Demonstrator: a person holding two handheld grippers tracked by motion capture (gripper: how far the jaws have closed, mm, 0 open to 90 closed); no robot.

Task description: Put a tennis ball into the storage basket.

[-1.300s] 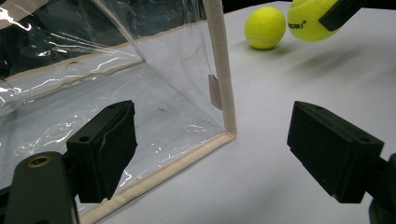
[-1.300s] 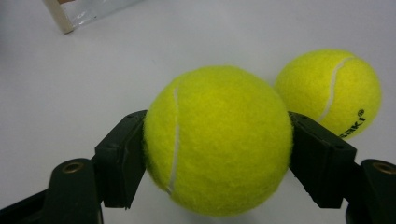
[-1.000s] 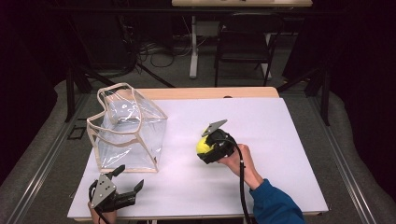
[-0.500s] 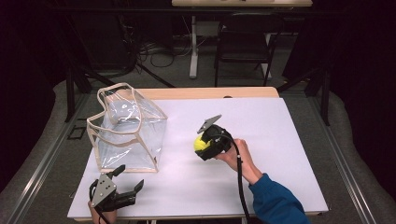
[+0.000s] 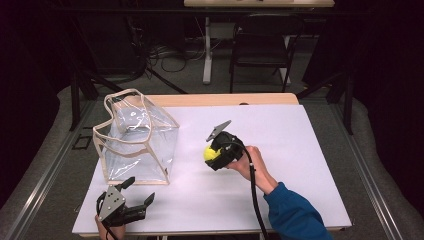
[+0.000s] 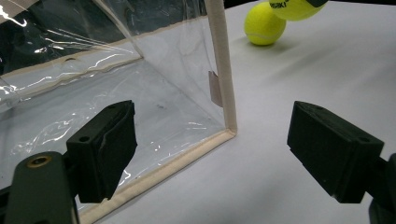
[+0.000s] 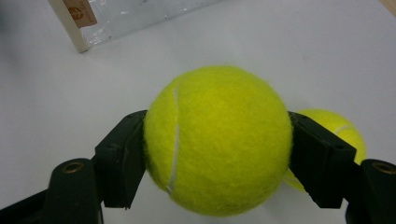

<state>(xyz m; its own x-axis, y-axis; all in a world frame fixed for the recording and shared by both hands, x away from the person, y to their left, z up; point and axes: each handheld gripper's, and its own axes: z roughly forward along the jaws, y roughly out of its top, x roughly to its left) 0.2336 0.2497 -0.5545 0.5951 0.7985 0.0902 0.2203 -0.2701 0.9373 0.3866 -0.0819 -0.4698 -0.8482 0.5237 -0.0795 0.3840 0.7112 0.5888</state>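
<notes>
White worktop (image 5: pixel 300 150), rectangular, with a wooden edge showing at its far side; on its left part stands a clear plastic bag (image 5: pixel 137 145) with beige trim and handles, upright, mouth open upward; right hand-held gripper (image 5: pixel 216 154), held by a hand in a blue sleeve (image 5: pixel 292 215), near the middle of the worktop, to the right of the bag and apart from it; its jaws pinch a yellow tennis ball (image 7: pixel 217 140), one pad pressed to each side of it, the ball lifted clear of the surface; a second tennis ball (image 7: pixel 334 135) lies on the worktop just behind and below the held one, partly hidden by the gripper's jaw in the right gripper view; in the left gripper view both balls appear at the top, the held ball overlapping the resting one; left hand-held gripper (image 5: pixel 137 197) at the near left edge of the worktop, just in front of the bag's near lower corner, jaws spread wide with nothing between the pads; that corner of the bag, with its beige seam, stands between and beyond the jaws in the left gripper view.
</notes>
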